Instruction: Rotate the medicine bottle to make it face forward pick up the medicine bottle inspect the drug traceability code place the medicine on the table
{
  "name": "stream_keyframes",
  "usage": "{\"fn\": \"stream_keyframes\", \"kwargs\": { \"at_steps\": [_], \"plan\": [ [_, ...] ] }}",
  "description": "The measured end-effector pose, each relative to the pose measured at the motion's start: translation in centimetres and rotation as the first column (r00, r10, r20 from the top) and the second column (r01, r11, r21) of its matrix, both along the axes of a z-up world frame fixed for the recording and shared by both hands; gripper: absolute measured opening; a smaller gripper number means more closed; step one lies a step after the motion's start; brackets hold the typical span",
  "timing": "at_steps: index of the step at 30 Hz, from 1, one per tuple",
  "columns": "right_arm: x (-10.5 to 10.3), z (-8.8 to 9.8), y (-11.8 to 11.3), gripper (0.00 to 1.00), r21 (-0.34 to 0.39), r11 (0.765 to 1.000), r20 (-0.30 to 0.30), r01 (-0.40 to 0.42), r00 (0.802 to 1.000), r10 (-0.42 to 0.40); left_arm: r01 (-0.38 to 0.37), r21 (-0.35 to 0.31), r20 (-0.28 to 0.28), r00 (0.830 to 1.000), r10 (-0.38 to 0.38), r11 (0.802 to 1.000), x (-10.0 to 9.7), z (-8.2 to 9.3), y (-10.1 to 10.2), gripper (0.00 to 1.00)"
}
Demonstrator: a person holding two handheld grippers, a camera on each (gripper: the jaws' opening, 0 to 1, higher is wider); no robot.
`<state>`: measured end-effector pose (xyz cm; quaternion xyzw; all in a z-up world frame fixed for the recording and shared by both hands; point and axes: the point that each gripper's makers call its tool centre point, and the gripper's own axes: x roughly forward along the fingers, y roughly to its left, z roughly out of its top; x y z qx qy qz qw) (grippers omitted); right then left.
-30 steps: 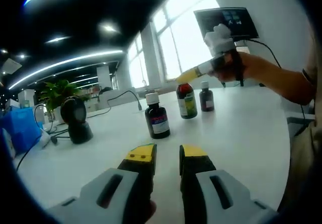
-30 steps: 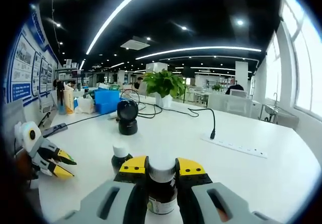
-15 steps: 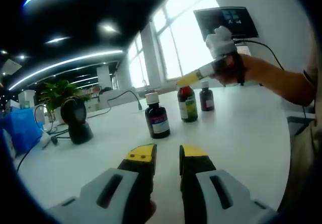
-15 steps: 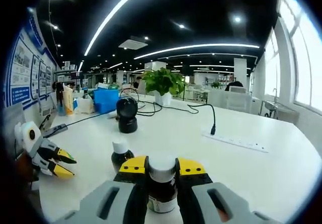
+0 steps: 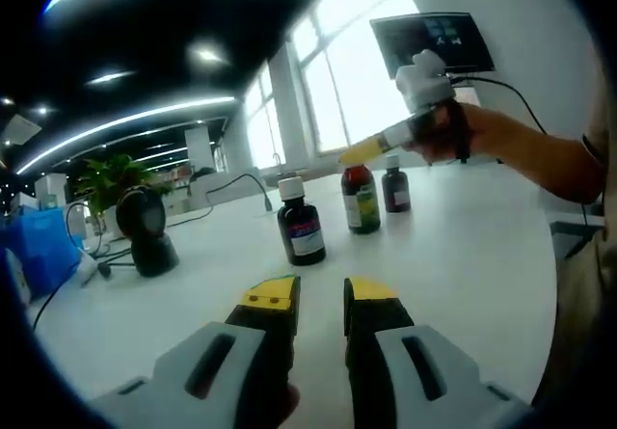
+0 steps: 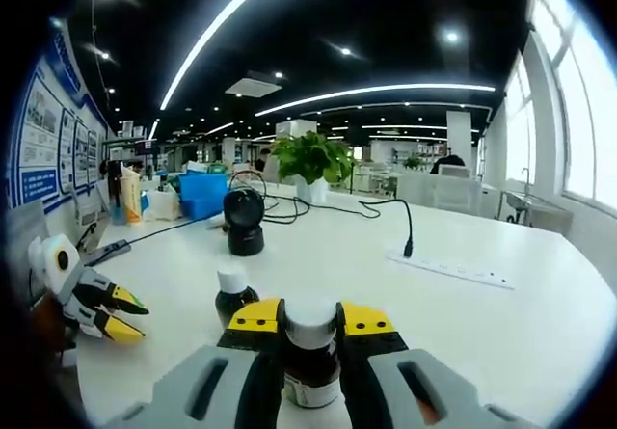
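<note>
I looked across a long white bench point(image 6: 501, 313) in an open office — dark ceiling point(image 6: 386, 24) crossed by bright strip lights point(image 6: 217, 34). Tall windows point(image 5: 337, 82) glared white on one side. A leafy potted plant point(image 6: 310, 164) stood further back, with posters point(image 6: 39, 130) along the wall and a wall-mounted screen point(image 5: 436, 39).

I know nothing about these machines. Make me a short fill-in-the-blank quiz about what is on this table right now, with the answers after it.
1. The right gripper is closed on a medicine bottle that has a ____ cap.
2. In the left gripper view, ____ medicine bottles stand on the white table.
3. The left gripper holds ____ between its jaws.
4. The leafy plant stands behind a black ____ on the table.

Missing words: white; three; nothing; scanner
</note>
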<state>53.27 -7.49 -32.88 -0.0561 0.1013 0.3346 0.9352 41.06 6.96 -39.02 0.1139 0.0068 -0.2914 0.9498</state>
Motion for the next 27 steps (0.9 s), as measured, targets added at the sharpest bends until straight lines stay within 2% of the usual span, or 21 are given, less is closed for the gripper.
{"fn": "stream_keyframes", "kwargs": {
  "at_steps": [12, 18, 27],
  "plan": [
    [-0.1, 0.0, 0.0, 0.17, 0.006, 1.000, 0.005, -0.002, 1.000, 0.002, 0.000, 0.002, 0.000, 1.000, 0.000, 1.000, 0.0, 0.0, 0.0, 0.10],
    [-0.1, 0.1, 0.0, 0.18, 0.035, 0.999, -0.006, 0.010, 1.000, -0.010, 0.001, 0.002, -0.001, 1.000, -0.001, 1.000, -0.1, 0.0, 0.0, 0.10],
    [-0.5, 1.0, -0.3, 0.18, 0.058, 0.998, 0.019, 0.014, 1.000, -0.016, 0.001, -0.001, 0.000, 1.000, -0.001, 1.000, 0.0, 0.0, 0.0, 0.10]
  ]
}}
